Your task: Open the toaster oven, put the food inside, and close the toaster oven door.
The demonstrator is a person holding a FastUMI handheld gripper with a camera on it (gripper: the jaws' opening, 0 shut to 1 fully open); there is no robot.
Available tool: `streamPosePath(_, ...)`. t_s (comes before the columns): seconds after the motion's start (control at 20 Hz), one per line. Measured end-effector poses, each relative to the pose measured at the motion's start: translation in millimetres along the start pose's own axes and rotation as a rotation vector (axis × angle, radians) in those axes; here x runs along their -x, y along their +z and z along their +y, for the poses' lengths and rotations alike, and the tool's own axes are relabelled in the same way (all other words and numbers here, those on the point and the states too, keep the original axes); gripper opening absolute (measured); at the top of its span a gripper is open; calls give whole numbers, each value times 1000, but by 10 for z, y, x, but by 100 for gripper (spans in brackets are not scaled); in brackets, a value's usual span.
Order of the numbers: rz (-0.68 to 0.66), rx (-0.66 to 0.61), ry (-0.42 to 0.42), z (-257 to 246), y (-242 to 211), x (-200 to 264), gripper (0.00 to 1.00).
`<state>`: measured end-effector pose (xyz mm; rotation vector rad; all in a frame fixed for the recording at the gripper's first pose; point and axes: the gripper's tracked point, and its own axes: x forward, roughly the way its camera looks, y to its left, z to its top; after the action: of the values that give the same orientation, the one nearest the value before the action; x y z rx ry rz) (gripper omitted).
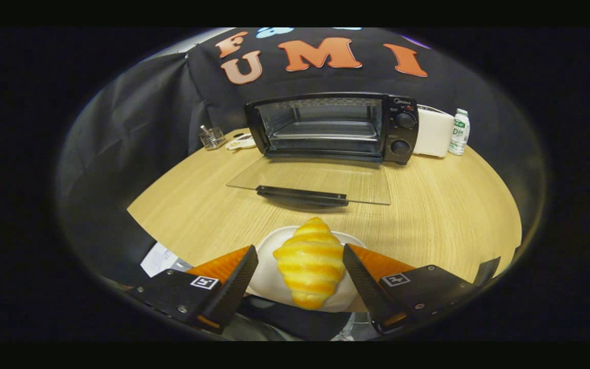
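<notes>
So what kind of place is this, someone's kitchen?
More likely a staged demo booth than a real kitchen: a round wooden table backed by black cloth, holding a toaster oven with its glass door folded down. The open gripper straddles a croissant on a white plate.

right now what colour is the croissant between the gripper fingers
Golden yellow with paler cream bands, in the gripper view: the croissant lies on a white plate inside the open gripper.
</notes>
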<state>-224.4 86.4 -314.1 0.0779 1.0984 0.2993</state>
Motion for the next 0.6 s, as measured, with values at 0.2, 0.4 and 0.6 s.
streamPosePath(0.2,-1,48,-59,-105,-70,38,99)
streamPosePath(0.4,17,47,-45,35,-176,-6,99)
streamPosePath(0.6,48,100,-104,-88,-289,-77,100)
